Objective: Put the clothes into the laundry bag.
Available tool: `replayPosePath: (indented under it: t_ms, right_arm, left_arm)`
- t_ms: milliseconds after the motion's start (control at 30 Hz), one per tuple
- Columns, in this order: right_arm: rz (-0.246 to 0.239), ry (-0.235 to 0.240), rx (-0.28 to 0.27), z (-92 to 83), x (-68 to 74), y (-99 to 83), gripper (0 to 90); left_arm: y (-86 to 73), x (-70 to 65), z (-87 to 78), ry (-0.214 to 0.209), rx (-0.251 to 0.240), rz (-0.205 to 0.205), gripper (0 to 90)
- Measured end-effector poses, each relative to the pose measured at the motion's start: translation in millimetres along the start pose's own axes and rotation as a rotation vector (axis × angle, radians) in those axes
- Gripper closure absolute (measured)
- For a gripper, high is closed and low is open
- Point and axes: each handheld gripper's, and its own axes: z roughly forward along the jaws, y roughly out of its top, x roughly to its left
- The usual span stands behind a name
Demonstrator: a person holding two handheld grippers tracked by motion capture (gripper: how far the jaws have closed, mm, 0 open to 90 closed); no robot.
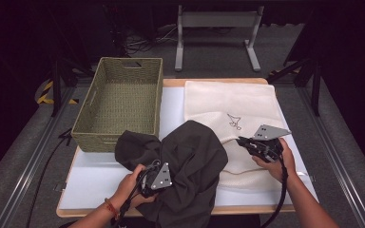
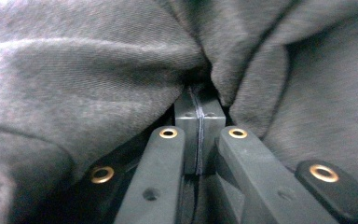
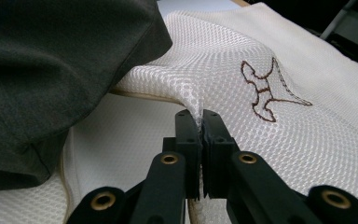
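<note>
The work in hand looks like sorting laundry into the woven basket point(image 1: 119, 102), with the dark garment point(image 1: 190, 166) being carried toward it while the cream waffle-knit cloth point(image 1: 233, 114) is kept from coming along. To do this well, I would judge that the left gripper point(image 1: 158, 176) should keep its bite deep on the fold, lift high enough that the trailing hem clears the basket's near wall, and travel toward ten o'clock before letting go over the open middle; the right gripper point(image 1: 247, 141) should hold the cream cloth low and steady so the dark fabric slides off it rather than dragging it. In the left gripper view the jaws are closed tight on a bunched ridge of the dark garment point(image 2: 98, 79), the cloth billowing out above and to both sides of the tips. In the right gripper view the jaws are likewise pressed together, pinching a small raised peak of the cream cloth point(image 3: 279, 140), with the brown stitched emblem point(image 3: 265, 91) at about two o'clock from the tips and the dark garment point(image 3: 60, 60) heaped at ten o'clock. From above, the dark garment lies at the table's near centre, overlapping the cream cloth's left edge, with the basket just beyond at eleven o'clock.
</note>
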Motion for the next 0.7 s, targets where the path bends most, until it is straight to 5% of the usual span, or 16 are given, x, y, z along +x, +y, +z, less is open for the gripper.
replayPosePath:
  t_ms: [100,167,200,267,367,500,567,700]
  right_arm:
    - [0.007,-0.015,-0.01,-0.7,0.4,2.8,87.6]
    - [0.005,-0.019,-0.014,-0.9,0.6,4.5,87.6]
    - [0.004,-0.023,-0.019,-0.8,1.0,8.7,87.6]
    - [0.011,-0.029,-0.02,0.1,0.1,11.8,87.6]
    - [0.011,-0.028,-0.017,0.5,-1.4,17.5,87.7]
    - [0.007,-0.031,-0.006,2.2,-3.0,24.3,87.7]
    - [0.004,-0.035,-0.016,2.6,-2.0,28.9,87.7]
    - [0.001,-0.034,-0.037,3.1,2.2,38.0,87.8]
  left_arm:
    - [-3.3,-0.8,-4.4,0.016,0.024,0.037,89.6]
    - [-6.1,-0.2,-6.6,0.001,0.007,0.026,89.4]
    - [-8.5,2.9,-13.0,-0.013,-0.012,-0.026,89.3]
    - [-6.0,1.3,-21.8,-0.004,-0.053,-0.031,88.6]
    - [-1.5,3.0,-42.1,-0.011,-0.179,-0.116,75.2]
    - [6.4,4.9,-61.6,-0.027,-0.309,-0.245,42.1]
    - [14.8,0.6,-58.0,-0.044,-0.275,-0.263,18.1]
    - [24.9,-7.9,-28.1,-0.124,-0.144,-0.238,4.9]
